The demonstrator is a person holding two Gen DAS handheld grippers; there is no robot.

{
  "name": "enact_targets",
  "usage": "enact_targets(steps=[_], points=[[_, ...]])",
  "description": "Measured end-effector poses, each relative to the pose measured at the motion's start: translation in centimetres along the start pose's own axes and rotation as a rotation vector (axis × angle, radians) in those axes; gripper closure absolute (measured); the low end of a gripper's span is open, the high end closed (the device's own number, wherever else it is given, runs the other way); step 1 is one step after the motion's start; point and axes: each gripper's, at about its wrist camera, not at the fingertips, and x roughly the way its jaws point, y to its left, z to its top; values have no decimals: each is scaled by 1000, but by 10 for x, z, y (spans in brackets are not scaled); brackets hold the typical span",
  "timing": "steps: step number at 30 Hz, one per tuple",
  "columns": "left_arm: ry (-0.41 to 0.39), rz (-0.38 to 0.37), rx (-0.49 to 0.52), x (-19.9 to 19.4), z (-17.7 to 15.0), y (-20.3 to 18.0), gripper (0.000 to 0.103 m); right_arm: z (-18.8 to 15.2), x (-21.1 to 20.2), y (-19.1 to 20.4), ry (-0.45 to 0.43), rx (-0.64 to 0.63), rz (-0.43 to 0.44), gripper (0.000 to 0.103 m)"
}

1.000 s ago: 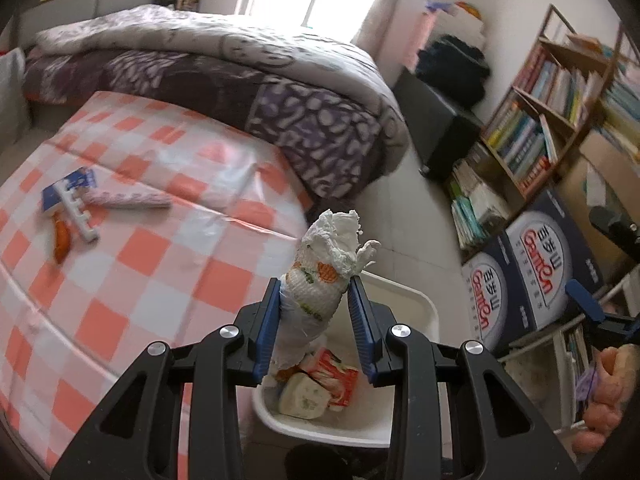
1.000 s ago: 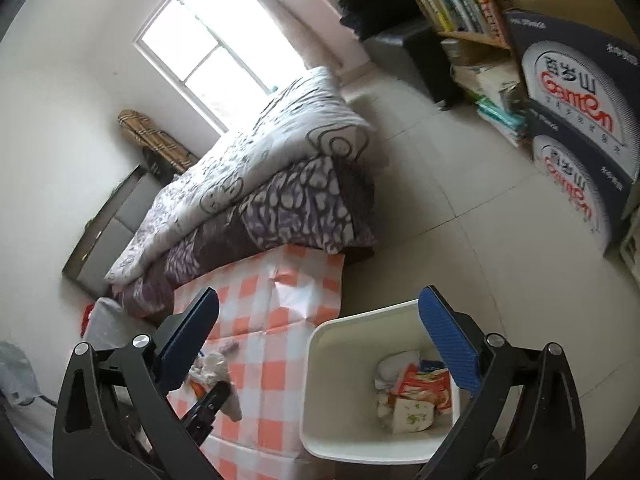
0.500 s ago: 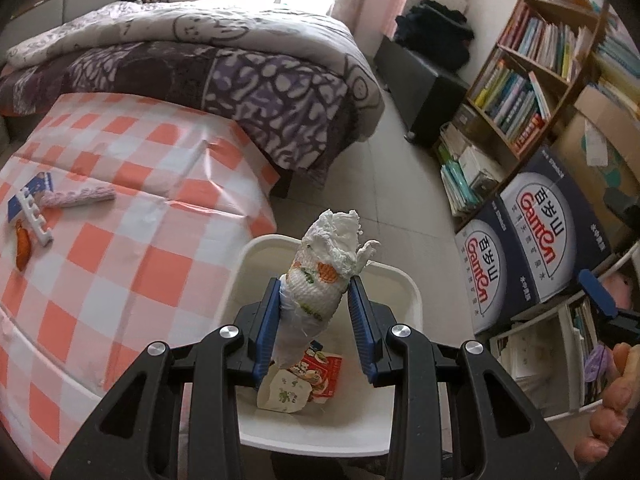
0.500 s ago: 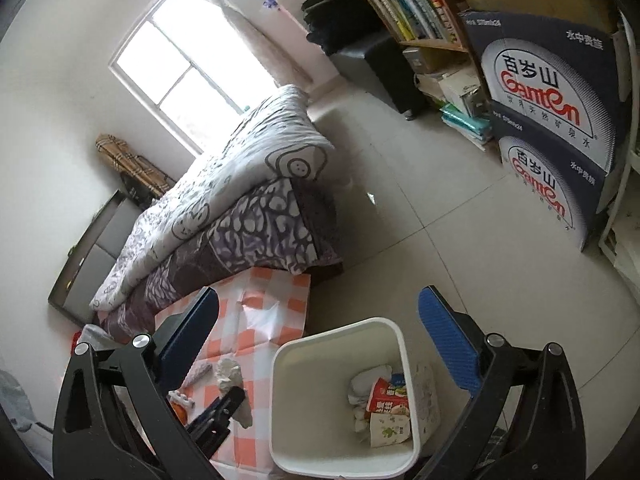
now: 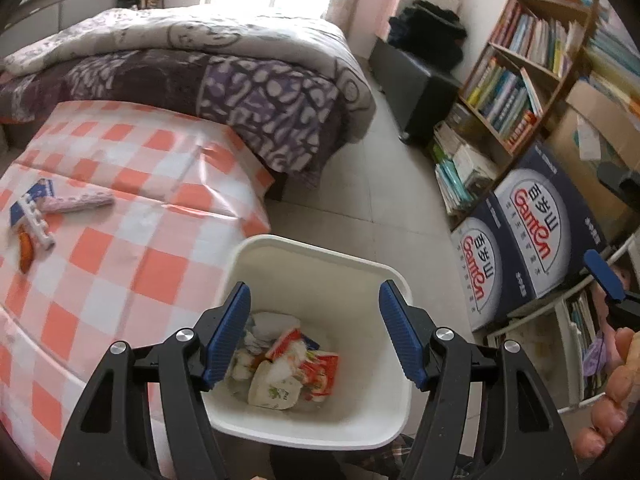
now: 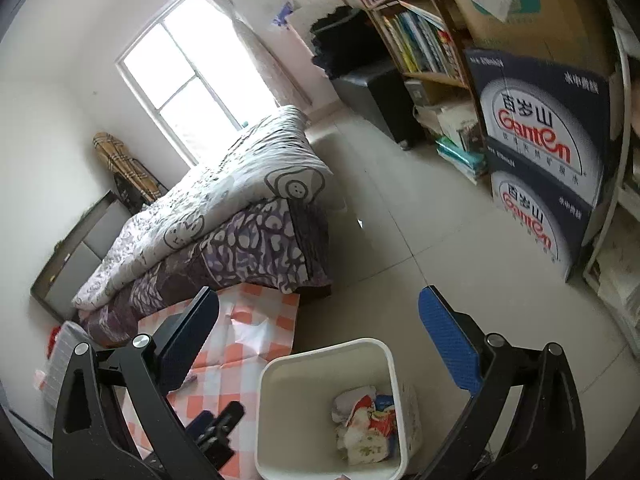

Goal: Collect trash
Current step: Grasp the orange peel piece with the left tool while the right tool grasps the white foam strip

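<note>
left tool (image 5: 314, 334) gapes empty over the bin (image 5: 320, 252), wrappers (image 5: 288, 368) inside; right tool (image 6: 320, 344) also released. scraps (image 5: 36, 216) remain on the counter (image 5: 120, 280).

Black left tool (image 5: 314, 332), ribbed blue pads (image 5: 228, 330), silver screws.

A white square-mouthed trash bin (image 5: 320, 260) is standing upright on the floor, just beside the checkered worktop (image 5: 120, 280). Crumpled white tissue and red-and-white wrappers (image 5: 288, 364) are lying heaped at its bottom. More scraps (image 5: 36, 216) are lying on the worktop.
</note>
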Motion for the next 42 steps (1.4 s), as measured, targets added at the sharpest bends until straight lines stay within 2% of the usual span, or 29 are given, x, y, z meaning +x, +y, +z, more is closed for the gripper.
enact_targets(steps=[7, 13, 16, 20, 26, 31, 37, 42], points=[[-48, 62, -68, -32, 4, 46, 34, -8, -7, 62, 41, -144, 59, 7], [-68, 171, -127, -54, 0, 107, 30, -33, -1, 136, 88, -274, 124, 7], [-52, 244, -168, -58, -3, 148, 29, -50, 14, 163, 148, -326, 143, 7], [-29, 321, -271, -60, -3, 217, 29, -77, 37, 191, 209, -410, 135, 7], [13, 390, -464, -50, 3, 318, 29, -101, 77, 198, 297, -418, 80, 7], [64, 429, -505, -24, 9, 353, 38, -103, 104, 201, 338, -376, 48, 7], [134, 456, -463, 22, 23, 356, 51, -108, 115, 201, 392, -345, 56, 7], [161, 492, -475, 50, 25, 366, 70, -112, 115, 208, 364, -397, 30, 7]])
